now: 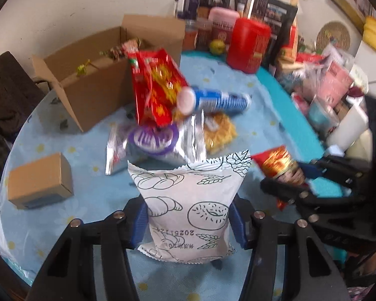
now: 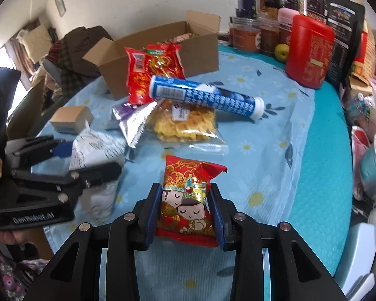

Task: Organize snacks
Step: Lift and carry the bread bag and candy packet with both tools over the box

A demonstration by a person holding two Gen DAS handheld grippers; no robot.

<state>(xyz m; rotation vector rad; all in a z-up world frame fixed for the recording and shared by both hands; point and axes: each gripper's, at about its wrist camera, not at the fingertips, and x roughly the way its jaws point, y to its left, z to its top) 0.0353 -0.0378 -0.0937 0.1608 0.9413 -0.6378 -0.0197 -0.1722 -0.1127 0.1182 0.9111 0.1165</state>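
Both packets are pinched: left gripper [image 1: 188, 222] on bread packet [image 1: 188, 200], right gripper [image 2: 185, 215] on red snack packet [image 2: 188, 200]; I lift clear toward the cardboard box [image 2: 148, 50].

Legible markings, placed relative to the open cardboard box [image 2: 160, 47]:

1. "GenRobot.AI", pale lettering, stood on the black body of the left gripper [image 2: 92, 160], well in front of the box toward the camera, in the right wrist view.
2. "20251124", printed digits seen upside down, stood on the white bread-pattern packet [image 1: 188, 205] held up in front of the box; the characters beneath were too blurred to read.
3. A barcode stood on the blue tube [image 2: 205, 97] just in front of the box; its digits were unreadable.
4. A barcode stood on the red snack bag [image 2: 153, 72] leaning at the box; its wording was illegible.
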